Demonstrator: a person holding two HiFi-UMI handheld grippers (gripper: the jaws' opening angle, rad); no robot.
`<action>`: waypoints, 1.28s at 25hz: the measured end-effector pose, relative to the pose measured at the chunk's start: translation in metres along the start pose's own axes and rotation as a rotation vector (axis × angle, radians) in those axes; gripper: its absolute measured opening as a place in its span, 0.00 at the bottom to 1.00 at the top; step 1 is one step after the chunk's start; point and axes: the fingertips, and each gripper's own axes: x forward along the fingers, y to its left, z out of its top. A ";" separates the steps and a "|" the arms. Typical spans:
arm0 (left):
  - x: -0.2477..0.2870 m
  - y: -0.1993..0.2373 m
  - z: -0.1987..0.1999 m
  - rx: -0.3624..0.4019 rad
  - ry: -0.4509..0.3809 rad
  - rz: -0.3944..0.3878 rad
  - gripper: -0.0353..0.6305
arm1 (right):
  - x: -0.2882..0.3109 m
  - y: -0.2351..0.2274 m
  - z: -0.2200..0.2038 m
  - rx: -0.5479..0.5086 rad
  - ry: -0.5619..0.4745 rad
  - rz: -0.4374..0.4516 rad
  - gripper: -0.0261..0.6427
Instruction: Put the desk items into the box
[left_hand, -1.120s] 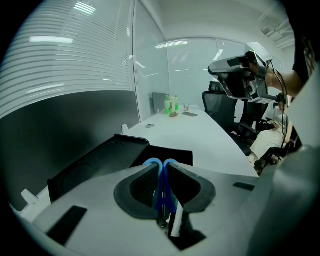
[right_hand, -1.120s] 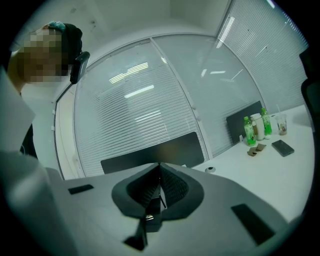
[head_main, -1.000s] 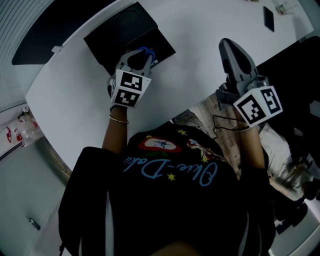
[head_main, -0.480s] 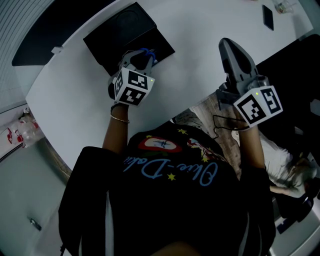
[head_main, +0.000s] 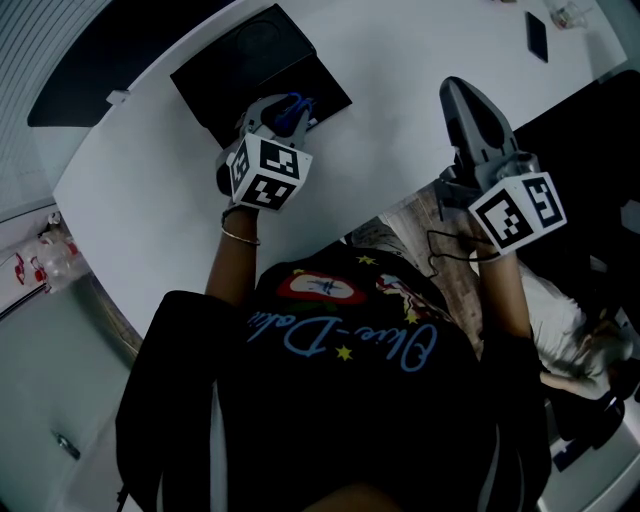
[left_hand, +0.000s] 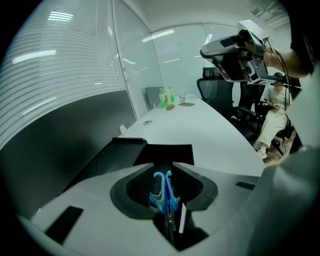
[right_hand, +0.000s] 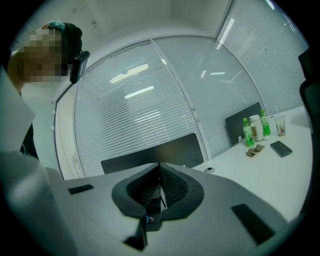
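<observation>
A black box (head_main: 250, 70) lies open on the white desk (head_main: 390, 130), at the far left. My left gripper (head_main: 290, 110) hangs over the box's near edge and points down into it. Blue-handled scissors (left_hand: 162, 192) stand between its jaws, blades down. The jaws have just been opening and now stand apart around the handles. In the left gripper view the box (left_hand: 125, 150) lies right past the left gripper (left_hand: 163, 167). My right gripper (head_main: 455, 90) is held over the desk's right edge, away from the box. Seen in its own view, the right gripper (right_hand: 160, 167) is shut with nothing in it.
A dark phone (head_main: 537, 35) lies at the desk's far end, near green bottles (right_hand: 255, 127) and small cups. Office chairs and a seated person (left_hand: 277, 110) are off the desk's right side. A glass wall with blinds runs along the left.
My left gripper has rolled a little over the box, so its marker cube shows a different face. The right gripper has not moved.
</observation>
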 end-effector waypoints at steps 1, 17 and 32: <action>-0.002 0.001 0.002 -0.003 -0.008 0.007 0.23 | 0.000 0.000 0.001 0.000 -0.002 0.001 0.06; -0.050 0.015 0.022 -0.204 -0.170 0.053 0.08 | -0.001 0.012 -0.003 -0.004 -0.002 0.041 0.06; -0.109 0.023 0.041 -0.227 -0.292 0.118 0.07 | 0.005 0.042 -0.009 -0.016 0.021 0.117 0.05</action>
